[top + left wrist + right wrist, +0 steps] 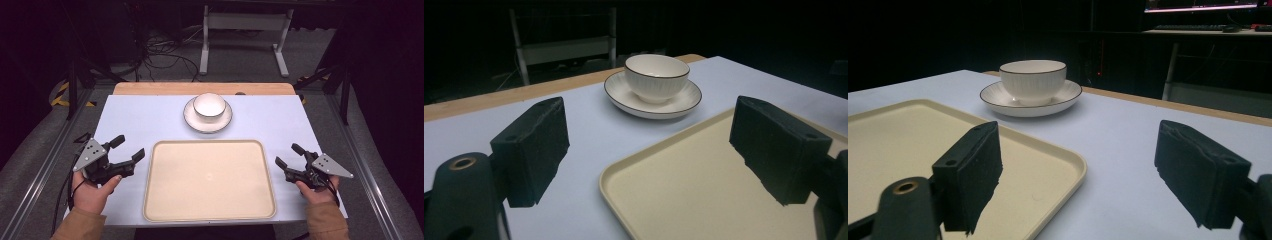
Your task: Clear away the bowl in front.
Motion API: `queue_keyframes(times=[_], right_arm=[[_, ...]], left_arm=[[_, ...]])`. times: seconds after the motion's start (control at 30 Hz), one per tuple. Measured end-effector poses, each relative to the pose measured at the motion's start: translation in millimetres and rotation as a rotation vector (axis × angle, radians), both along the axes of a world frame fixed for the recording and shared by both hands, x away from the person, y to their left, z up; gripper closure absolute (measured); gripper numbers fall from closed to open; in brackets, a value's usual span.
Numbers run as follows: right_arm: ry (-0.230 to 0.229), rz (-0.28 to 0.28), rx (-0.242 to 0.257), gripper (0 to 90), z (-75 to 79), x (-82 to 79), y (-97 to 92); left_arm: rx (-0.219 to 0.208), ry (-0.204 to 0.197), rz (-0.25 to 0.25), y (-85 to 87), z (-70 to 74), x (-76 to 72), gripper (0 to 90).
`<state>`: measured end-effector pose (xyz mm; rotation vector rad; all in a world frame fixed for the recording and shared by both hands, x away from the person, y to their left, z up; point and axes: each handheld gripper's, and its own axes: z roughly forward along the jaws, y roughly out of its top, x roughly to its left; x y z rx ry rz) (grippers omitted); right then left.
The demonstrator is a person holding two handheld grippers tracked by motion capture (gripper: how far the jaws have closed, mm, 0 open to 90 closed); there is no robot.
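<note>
Lab: floor cables (pixel 160 52), aluminium framing (pixel 30 185)

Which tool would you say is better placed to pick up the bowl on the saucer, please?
Neither clearly: the bowl sits centred beyond the tray, the left tool and right tool open at either side. Marginally left, slightly farther forward.

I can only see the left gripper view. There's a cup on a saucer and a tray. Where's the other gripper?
Observer: The right hand-held gripper is past the tray's right edge, jaws open.
Operator: Is the tray empty all over?
Observer: Yes, the high view shows it bare.
Operator: Who holds my gripper?
Observer: A hand in a tan sleeve holds the left hand-held gripper, left of the tray.
</note>
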<state>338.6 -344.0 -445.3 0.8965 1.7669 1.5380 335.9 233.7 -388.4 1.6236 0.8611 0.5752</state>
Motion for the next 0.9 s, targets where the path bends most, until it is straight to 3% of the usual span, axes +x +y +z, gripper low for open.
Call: queue_keyframes(times=[0.6, 0.9], right_arm=[[-0.003, 0.004, 0.007, 20.0, 1.8, -1.0, -1.5], [-0.015, 0.004, 0.008, 20.6, 3.7, -2.8, -3.4]], left_arm=[[0.013, -0.003, -0.064, -25.8, 27.4, 24.4, 16.7], [0.041, 0.023, -0.104, -49.0, 35.8, 51.1, 17.4]])
